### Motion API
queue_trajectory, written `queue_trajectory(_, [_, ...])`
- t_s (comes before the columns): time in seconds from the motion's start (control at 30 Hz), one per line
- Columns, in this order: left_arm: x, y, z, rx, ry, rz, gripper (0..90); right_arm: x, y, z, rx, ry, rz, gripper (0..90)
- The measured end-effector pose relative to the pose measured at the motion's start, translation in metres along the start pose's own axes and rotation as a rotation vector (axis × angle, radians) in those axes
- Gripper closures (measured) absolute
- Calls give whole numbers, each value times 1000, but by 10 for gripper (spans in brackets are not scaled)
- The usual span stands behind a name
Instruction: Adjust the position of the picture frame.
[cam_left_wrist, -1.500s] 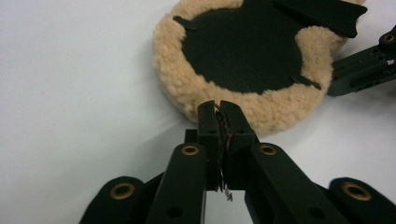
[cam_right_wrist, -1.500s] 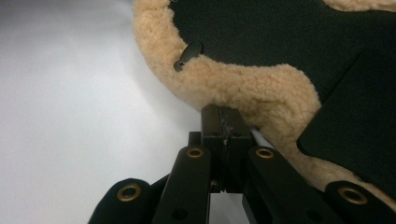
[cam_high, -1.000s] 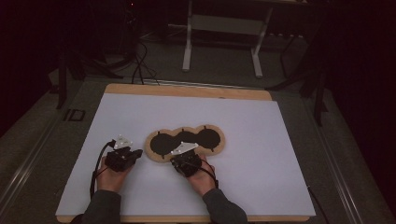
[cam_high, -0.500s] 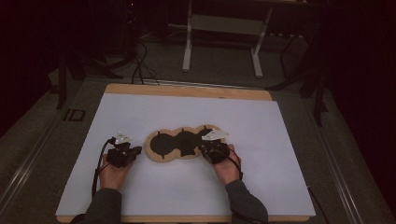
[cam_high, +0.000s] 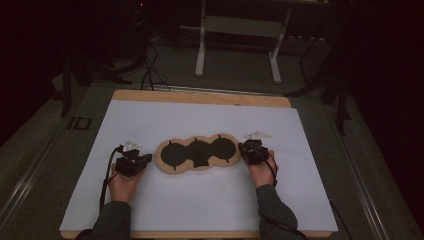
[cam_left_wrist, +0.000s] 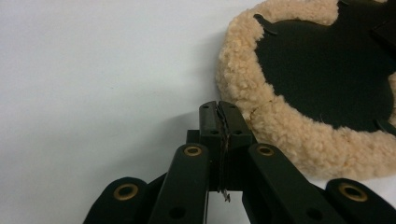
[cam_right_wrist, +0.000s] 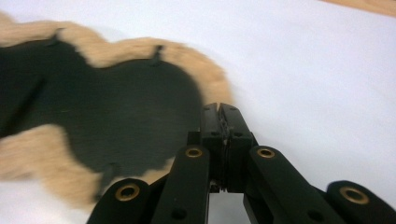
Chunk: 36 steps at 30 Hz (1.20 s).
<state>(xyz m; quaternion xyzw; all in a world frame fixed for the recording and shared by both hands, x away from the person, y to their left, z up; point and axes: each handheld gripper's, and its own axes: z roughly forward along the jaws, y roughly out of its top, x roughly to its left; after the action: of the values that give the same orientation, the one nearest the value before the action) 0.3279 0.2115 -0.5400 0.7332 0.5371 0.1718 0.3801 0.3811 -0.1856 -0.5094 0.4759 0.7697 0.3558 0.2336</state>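
Now both tools closed, flanking fleece pad.

Black tool linkages carry brass-ringed rivets; sleeves grey.

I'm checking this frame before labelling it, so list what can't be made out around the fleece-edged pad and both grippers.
- Fleece-edged pad, left gripper view: far lobes cut off by the right and top edges.
- Pad, right gripper view: motion blur smears the fleece; whether the right gripper touches it is unclear.
- Left gripper, high view: shut tips too small and dark to see.
- Pad's underside: hidden against the white table sheet.
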Motion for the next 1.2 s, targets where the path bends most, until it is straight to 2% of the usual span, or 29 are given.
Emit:
queue_trajectory(0.2, [-3, 0, 3, 14, -6, 19, 899, -8, -3, 9, 35, -16, 38, 879])
queue_trajectory(0.23, [-7, 0, 6, 20, -10, 32, 899, -9, -3, 11, 40, -14, 47, 877])
queue_trajectory(0.47, [-6, 0, 8, 23, -24, 21, 900, -22, 0, 26, 59, 13, 179, 855])
queue_trajectory(0.53, [-6, 0, 8, 20, -30, 17, 900, -24, -1, 30, 73, 24, 209, 885])
queue_trajectory(0.57, [-5, 0, 8, 19, -34, 15, 900, -24, -2, 33, 81, 45, 222, 900])
queue_trajectory(0.63, [-4, 0, 9, 21, -45, 15, 900, -24, -2, 33, 77, 49, 231, 900])
queue_trajectory(0.67, [-3, 0, 9, 23, -48, 14, 900, -25, -2, 32, 87, 70, 237, 900])
queue_trajectory(0.8, [-3, 1, 9, 22, -49, 13, 900, -28, -5, 28, 103, 108, 223, 900])
queue_trajectory(0.83, [-4, 1, 10, 18, -41, 19, 900, -29, -6, 26, 106, 122, 223, 900])
queue_trajectory(0.87, [-4, 2, 10, 17, -37, 26, 900, -32, -11, 22, 107, 157, 224, 900])
queue_trajectory(0.97, [-5, 2, 11, 17, -36, 31, 900, -35, -17, 17, 112, 194, 226, 900])
queue_trajectory(1.13, [-5, 4, 12, 16, -32, 38, 900, -35, -20, 9, 111, 225, 211, 900])
queue_trajectory(1.2, [-5, 4, 13, 14, -31, 37, 900, -35, -18, 7, 113, 231, 187, 900])
